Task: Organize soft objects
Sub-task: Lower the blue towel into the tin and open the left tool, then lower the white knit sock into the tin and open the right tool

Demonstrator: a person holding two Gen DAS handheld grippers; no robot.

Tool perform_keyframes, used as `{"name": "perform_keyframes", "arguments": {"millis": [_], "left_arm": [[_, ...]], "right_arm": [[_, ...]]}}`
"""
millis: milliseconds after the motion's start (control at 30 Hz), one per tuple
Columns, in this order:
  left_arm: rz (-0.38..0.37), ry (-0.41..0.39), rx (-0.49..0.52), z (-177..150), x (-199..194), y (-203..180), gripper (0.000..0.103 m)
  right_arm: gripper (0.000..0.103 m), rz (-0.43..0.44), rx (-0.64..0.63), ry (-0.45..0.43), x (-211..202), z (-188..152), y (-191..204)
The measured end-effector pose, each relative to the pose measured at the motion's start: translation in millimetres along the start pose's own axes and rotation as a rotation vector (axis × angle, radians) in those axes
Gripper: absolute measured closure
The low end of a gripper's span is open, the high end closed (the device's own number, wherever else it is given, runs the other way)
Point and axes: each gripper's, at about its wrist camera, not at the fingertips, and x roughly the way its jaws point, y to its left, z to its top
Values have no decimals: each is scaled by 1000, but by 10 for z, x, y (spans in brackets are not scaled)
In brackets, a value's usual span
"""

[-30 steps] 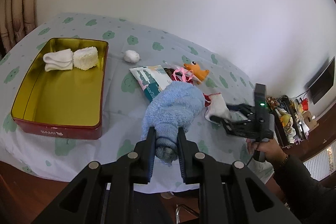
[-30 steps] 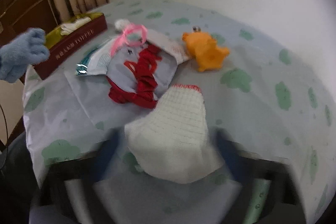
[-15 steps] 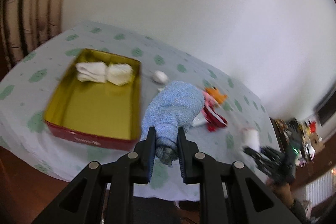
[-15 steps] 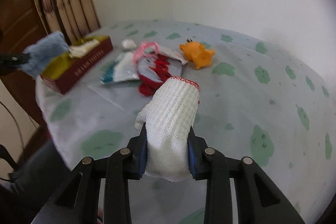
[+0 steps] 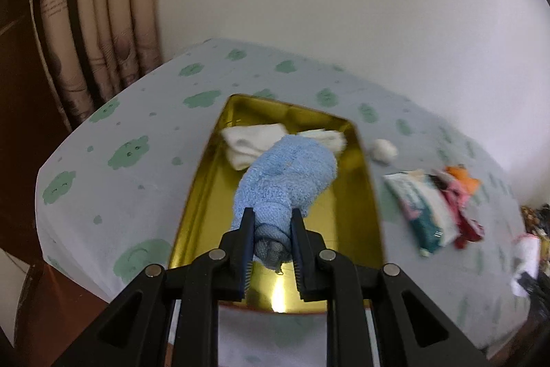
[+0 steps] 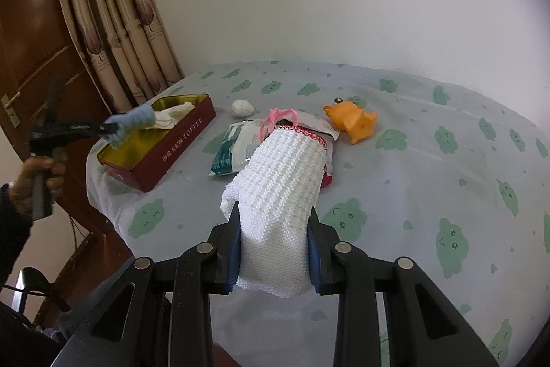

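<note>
My left gripper [image 5: 271, 222] is shut on a rolled blue fuzzy cloth [image 5: 288, 174] and holds it over the open gold-lined red tin [image 5: 202, 191]. Two white soft items [image 5: 247, 140] lie at the tin's far end. The right wrist view shows the left gripper [image 6: 110, 128] with the blue cloth [image 6: 132, 122] above the tin [image 6: 165, 153]. My right gripper [image 6: 273, 226] is shut on a white knitted cloth [image 6: 282, 188] and holds it above the table's near edge.
A white cotton ball [image 6: 242, 108], an orange toy [image 6: 354, 122], a teal-and-white packet [image 6: 233, 147] and a pink-ribboned red and white item [image 6: 275, 122] lie mid-table. Curtains [image 6: 117, 33] and a wooden door stand left. The table edge drops off in front.
My left gripper carried the blue cloth left, from over the packet to over the tin. My right gripper closed on the white knitted cloth and lifted it off the table.
</note>
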Motion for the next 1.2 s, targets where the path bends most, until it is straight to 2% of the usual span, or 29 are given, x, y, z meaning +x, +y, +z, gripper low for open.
{"name": "perform_keyframes", "arguments": {"millis": [367, 500, 600, 667, 733, 800, 867, 967, 1033, 1133, 1200], "left_arm": [[135, 52, 61, 134, 499, -28, 83], [158, 66, 87, 136, 612, -40, 77], [205, 97, 134, 111, 712, -65, 67], [225, 106, 162, 83, 723, -87, 67], [221, 76, 169, 61, 627, -114, 65], [233, 32, 172, 49, 496, -139, 56], [245, -25, 159, 39, 303, -156, 54], [220, -94, 126, -4, -9, -157, 51], [230, -121, 80, -55, -178, -132, 48], [154, -169, -1, -248, -435, -55, 48], [164, -193, -37, -411, -556, -28, 48]], "right_arm": [[73, 17, 16, 0, -27, 56, 2], [73, 25, 7, 1, -21, 70, 39], [73, 38, 2, -2, -22, 95, 74], [73, 64, -1, -6, -15, 143, 122], [73, 96, -16, -9, 6, 226, 211], [73, 136, -31, -10, 60, 331, 329], [73, 187, -33, -7, 143, 447, 459], [73, 274, -25, 3, 338, 648, 691], [73, 341, -17, 8, 506, 792, 875], [72, 419, -7, 38, 886, 1017, 1212], [72, 455, -3, 74, 1138, 1083, 1410]]}}
